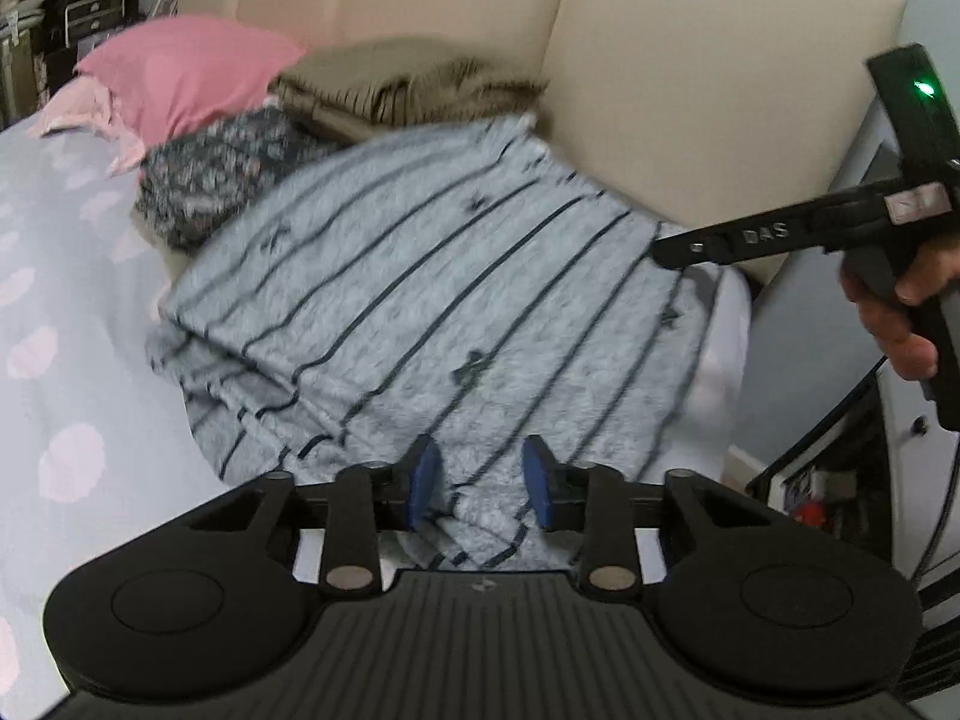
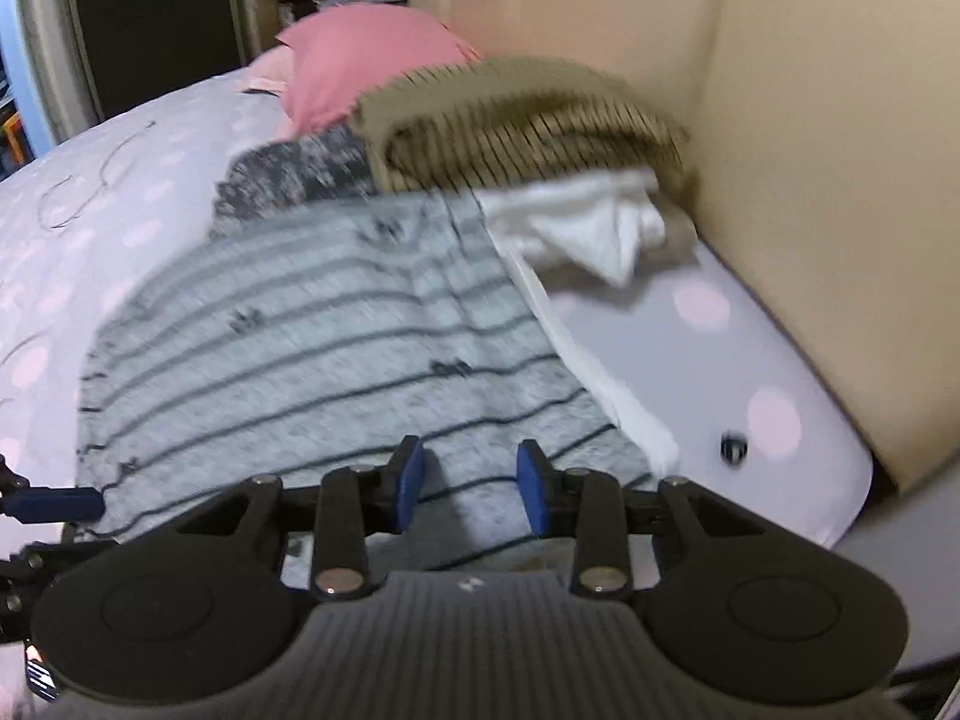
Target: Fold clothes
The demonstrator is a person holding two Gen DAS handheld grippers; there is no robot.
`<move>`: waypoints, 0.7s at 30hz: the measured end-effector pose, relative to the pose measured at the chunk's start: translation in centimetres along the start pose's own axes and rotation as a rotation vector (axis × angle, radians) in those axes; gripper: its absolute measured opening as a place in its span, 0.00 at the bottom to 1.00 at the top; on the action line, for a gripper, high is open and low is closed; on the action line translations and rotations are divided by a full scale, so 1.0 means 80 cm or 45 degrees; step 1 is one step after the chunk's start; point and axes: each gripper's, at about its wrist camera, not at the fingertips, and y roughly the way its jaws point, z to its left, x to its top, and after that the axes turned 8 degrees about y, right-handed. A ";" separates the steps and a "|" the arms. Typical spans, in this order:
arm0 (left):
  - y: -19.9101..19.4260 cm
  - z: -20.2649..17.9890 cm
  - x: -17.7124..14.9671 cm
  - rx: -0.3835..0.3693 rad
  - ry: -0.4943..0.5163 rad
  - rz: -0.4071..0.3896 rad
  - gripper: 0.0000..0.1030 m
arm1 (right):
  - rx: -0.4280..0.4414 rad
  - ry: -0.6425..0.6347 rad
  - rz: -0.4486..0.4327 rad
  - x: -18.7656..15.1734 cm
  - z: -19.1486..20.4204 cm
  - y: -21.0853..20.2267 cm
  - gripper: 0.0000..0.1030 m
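Note:
A grey garment with thin dark stripes (image 1: 432,300) lies spread on the bed, its left edge folded over in layers. My left gripper (image 1: 480,483) hovers open over the garment's near edge, with only cloth showing in the gap between its blue pads. In the right wrist view the same garment (image 2: 312,348) fills the middle. My right gripper (image 2: 471,480) stands open above its near edge, nothing pinched. A hand holds the right gripper at the garment's far right side in the left wrist view (image 1: 678,252). One left gripper finger (image 2: 54,504) pokes in at the left.
Behind the garment sit a dark patterned cloth (image 1: 204,180), a tan striped folded pile (image 1: 396,84), a pink pillow (image 1: 186,72) and a white cloth (image 2: 600,228). The cream headboard (image 1: 690,90) borders the bed. A lavender dotted sheet (image 1: 72,312) stretches left; a small dark object (image 2: 733,449) lies on it.

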 end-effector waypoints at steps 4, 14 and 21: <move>0.010 -0.005 0.000 0.045 0.066 0.031 0.24 | -0.024 0.085 0.005 -0.008 -0.013 0.024 0.39; -0.028 -0.023 -0.012 0.112 0.103 -0.012 0.25 | -0.072 0.129 -0.108 -0.020 0.009 -0.032 0.41; -0.086 -0.042 -0.027 0.134 0.097 -0.104 0.44 | -0.064 0.142 -0.174 -0.069 0.054 -0.114 0.60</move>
